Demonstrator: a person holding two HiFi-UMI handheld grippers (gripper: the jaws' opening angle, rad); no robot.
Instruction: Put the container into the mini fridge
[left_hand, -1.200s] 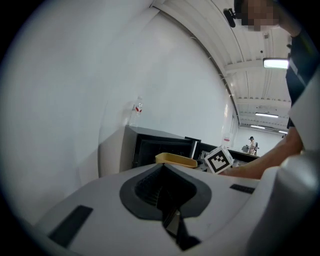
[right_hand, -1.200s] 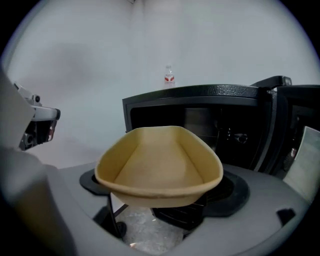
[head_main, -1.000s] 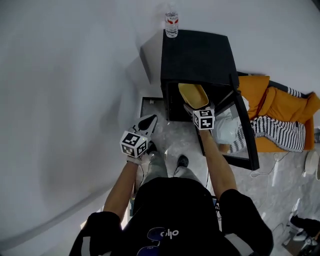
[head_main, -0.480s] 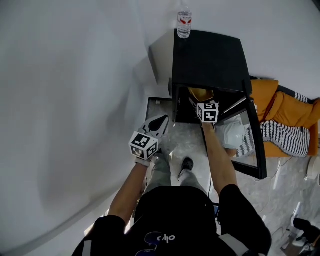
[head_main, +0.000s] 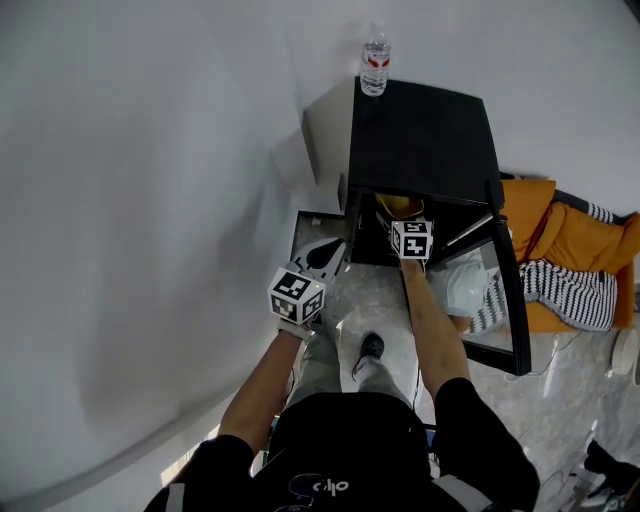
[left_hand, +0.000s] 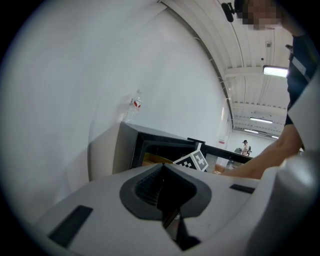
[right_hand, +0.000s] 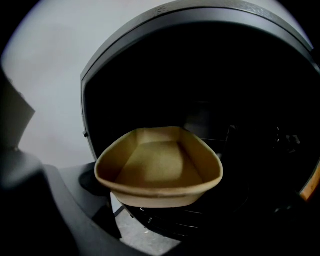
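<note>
A tan, empty, shallow container (right_hand: 160, 167) hangs in the mouth of the black mini fridge (head_main: 425, 140), just above a wire shelf (right_hand: 170, 222). My right gripper (right_hand: 112, 197) is shut on its near rim. From the head view only a sliver of the container (head_main: 398, 205) shows under the fridge top, ahead of my right gripper (head_main: 408, 230). The fridge door (head_main: 508, 300) stands swung open to the right. My left gripper (head_main: 328, 254) hovers left of the opening with its jaws together and nothing in them. In the left gripper view that gripper (left_hand: 162, 200) faces the fridge (left_hand: 150, 145).
A water bottle (head_main: 375, 65) stands on the fridge's far left corner, against the white wall. Orange and striped fabric (head_main: 560, 250) lies on the floor right of the open door. The person's feet (head_main: 370, 347) are on the grey floor in front of the fridge.
The right gripper has carried the container forward, from in front of the opening into the fridge's mouth. The person has stepped closer. The left gripper has kept its place beside the fridge.
</note>
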